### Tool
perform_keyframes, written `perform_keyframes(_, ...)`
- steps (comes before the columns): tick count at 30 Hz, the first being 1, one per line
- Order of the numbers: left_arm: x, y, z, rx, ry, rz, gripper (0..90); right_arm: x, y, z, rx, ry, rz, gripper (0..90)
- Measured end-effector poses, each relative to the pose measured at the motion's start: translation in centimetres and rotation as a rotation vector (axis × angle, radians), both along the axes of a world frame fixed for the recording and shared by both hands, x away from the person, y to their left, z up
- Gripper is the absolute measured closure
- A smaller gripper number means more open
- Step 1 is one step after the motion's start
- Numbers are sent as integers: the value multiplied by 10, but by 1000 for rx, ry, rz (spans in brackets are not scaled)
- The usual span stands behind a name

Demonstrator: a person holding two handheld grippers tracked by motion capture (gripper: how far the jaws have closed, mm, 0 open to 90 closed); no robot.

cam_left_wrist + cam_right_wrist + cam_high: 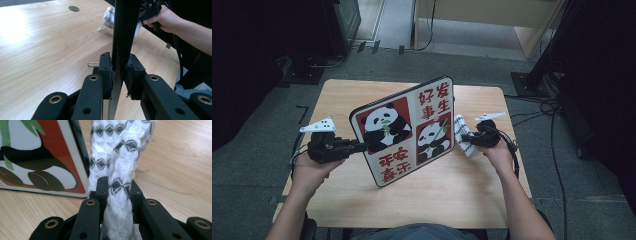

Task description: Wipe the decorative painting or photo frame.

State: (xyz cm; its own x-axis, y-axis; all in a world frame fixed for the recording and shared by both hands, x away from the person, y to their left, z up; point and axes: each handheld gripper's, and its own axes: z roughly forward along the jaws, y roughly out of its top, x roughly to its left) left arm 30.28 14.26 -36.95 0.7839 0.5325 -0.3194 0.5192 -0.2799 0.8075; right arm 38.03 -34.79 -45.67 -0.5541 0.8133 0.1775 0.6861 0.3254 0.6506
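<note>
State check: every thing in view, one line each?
Panda board: held up on edge, tilted, one corner on the table.
Cloth: bunched, clamped, beside the board's right edge.
Left gripper: shut on the board's edge.
Right gripper: shut on the cloth.

- My table (362, 95) is pale wood, on grey carpet (257, 150).
- Cables (557, 130) trail across the floor at my right.
- Behind it stands light wooden furniture (492, 20), perhaps a desk; the sides are dark.
</note>
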Motion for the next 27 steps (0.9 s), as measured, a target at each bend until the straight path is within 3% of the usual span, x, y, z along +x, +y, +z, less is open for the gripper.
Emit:
perform_keyframes(13,0,0,-1,5,2,3,774,8,-18,5,-3,-29,-66,775)
perform_keyframes(27,0,1,-2,8,4,3,773,24,-47,-5,-25,-36,-173,773)
